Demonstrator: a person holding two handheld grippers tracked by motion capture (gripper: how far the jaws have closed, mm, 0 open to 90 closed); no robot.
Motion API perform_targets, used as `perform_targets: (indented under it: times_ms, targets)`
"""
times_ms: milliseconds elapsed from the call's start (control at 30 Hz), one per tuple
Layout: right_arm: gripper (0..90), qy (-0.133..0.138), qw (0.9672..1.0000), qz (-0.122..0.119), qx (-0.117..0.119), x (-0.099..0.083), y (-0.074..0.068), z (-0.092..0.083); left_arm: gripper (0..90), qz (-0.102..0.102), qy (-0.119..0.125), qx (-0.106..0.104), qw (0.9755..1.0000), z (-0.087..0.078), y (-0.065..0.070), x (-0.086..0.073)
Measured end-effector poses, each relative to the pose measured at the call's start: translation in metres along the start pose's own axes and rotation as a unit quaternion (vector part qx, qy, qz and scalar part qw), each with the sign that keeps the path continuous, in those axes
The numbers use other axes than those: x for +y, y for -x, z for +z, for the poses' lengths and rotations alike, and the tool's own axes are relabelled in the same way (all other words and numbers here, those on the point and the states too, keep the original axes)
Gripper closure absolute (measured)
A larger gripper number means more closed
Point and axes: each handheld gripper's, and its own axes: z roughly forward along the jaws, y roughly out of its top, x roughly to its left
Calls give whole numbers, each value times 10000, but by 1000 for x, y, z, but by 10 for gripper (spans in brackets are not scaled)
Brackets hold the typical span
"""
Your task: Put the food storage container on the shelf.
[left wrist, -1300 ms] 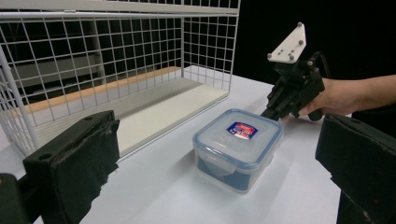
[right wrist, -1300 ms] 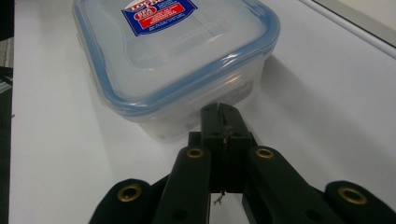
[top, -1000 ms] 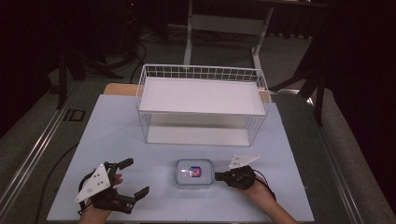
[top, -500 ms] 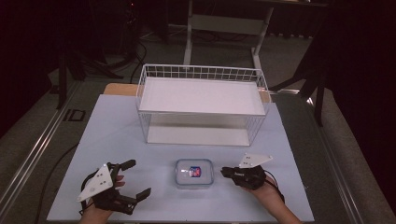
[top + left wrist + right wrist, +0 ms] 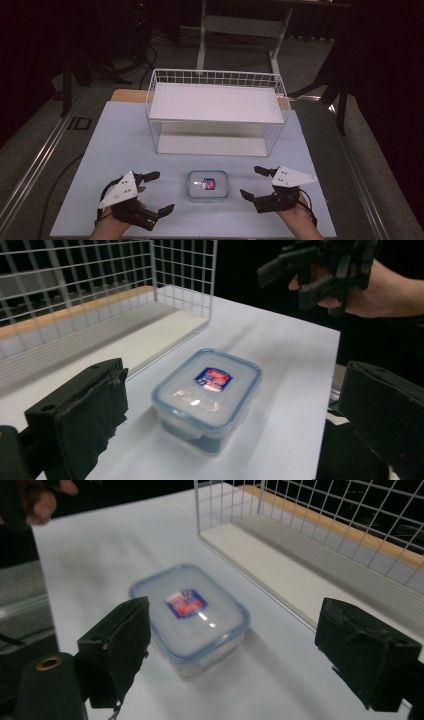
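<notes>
A small clear food container (image 5: 207,185) with a blue-rimmed snap lid and a red-and-blue label is sitting on the pale bench (image 5: 115,135), in the lower middle of the high view, just in front of a white wire basket (image 5: 216,111) that is occupying the centre of the frame. The container is standing upright with its lid on, apart from the basket's front wall.

The left gripper (image 5: 155,192) is hovering at the lower left of the high view, pointing toward the container from that side. Its fingers are standing wide apart with nothing between them and are not touching the container. In the left gripper view the black fingers (image 5: 80,415) are rising at the lower left and lower right edges, with the container (image 5: 207,395) lying on the bench beyond the gap, in the middle of the frame.

The right gripper (image 5: 255,182) is hovering at the lower right of the high view, near the container's right side but clear of it. Its fingers have just been opening and are now standing spread wide, with nothing held between them. In the right gripper view the fingers (image 5: 117,642) are framing the lower left and lower right, and the container (image 5: 190,617) is resting on the bench past them, with the basket's wire wall (image 5: 310,515) running across the upper right.

The right gripper (image 5: 320,270) and its hand are also appearing at the upper right of the left gripper view.
</notes>
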Motion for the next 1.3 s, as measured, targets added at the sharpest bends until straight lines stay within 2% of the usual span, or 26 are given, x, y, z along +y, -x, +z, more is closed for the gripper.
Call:
perform_targets:
  times_ms: [67, 100, 167, 233, 267, 400, 500, 567, 667, 733, 767, 800, 833, 867, 933, 967, 1033, 1067, 1167, 1233, 1267, 1300]
  targets:
    - [191, 83, 9999, -7, -126, 3, -3, -3, 5, 48, -116, -67, 9999, 4, 3, 4]
    - [191, 208, 9997, -24, -138, 3, -4, -5, 5, -14, -103, -159, 9998, 6, 4, 6]
    - [192, 208, 9997, 64, -123, 5, -6, -6, 5, -116, -119, -277, 9995, 10, 4, 10]
    - [193, 66, 9995, -24, -309, 8, -8, -4, 6, -324, -178, -290, 9989, 15, 2, 13]
    - [193, 52, 9993, -59, -369, 8, -10, -2, 5, -441, -207, -215, 9986, 18, 1, 13]
    - [193, -109, 9985, -183, -498, 13, -13, 5, 5, -774, -252, -233, 9964, 28, -3, 15]
    - [179, -84, 9988, -43, -488, 14, -11, 11, 5, -985, -412, -298, 9938, 36, -6, 17]
    - [156, -107, 9991, 83, -410, 15, -10, 16, 5, -1057, -485, -240, 9929, 41, -9, 17]
    - [124, -246, 9978, 469, -387, 15, -8, 24, 5, -1325, -653, -179, 9889, 49, -17, 15]
    - [120, -364, 9962, 741, -268, 13, -5, 31, 5, -1465, -762, -210, 9861, 55, -20, 14]
    - [120, -428, 9953, 847, -215, 13, -4, 33, 5, -1549, -900, -160, 9837, 58, -23, 12]
    - [120, -502, 9934, 1014, -169, 12, -2, 37, 5, -1704, -987, -174, 9803, 63, -26, 10]
    - [119, -522, 9907, 1249, -131, 10, 1, 41, 5, -1806, -1031, -173, 9780, 65, -27, 8]
    - [114, -572, 9890, 1362, -71, 9, 2, 44, 5, -2040, -1129, -124, 9724, 71, -31, 3]
    - [108, -635, 9843, 1644, -40, 5, 6, 52, 5, -2260, -1176, -201, 9668, 76, -35, -2]
    - [108, -701, 9818, 1763, 81, 4, 8, 54, 6, -2379, -1229, -175, 9633, 79, -36, -5]
    - [108, -817, 9741, 2106, 77, 0, 11, 61, 6, -2573, -1333, -148, 9570, 85, -39, -10]
    - [108, -858, 9717, 2197, 160, -1, 12, 63, 6, -2697, -1347, -156, 9533, 86, -41, -13]
    - [118, -961, 9610, 2579, 271, -6, 18, 69, 6, -2931, -1390, -109, 9459, 90, -46, -17]
    - [118, -1070, 9531, 2810, 333, -9, 21, 73, 6, -3160, -1419, -139, 9380, 91, -50, -21]
    - [118, -1070, 9531, 2810, 333, -9, 21, 73, 6, -3160, -1419, -139, 9380, 91, -50, -21]
    - [118, -1168, 9479, 2939, 388, -11, 22, 77, 6, -3300, -1529, -63, 9315, 93, -52, -25]
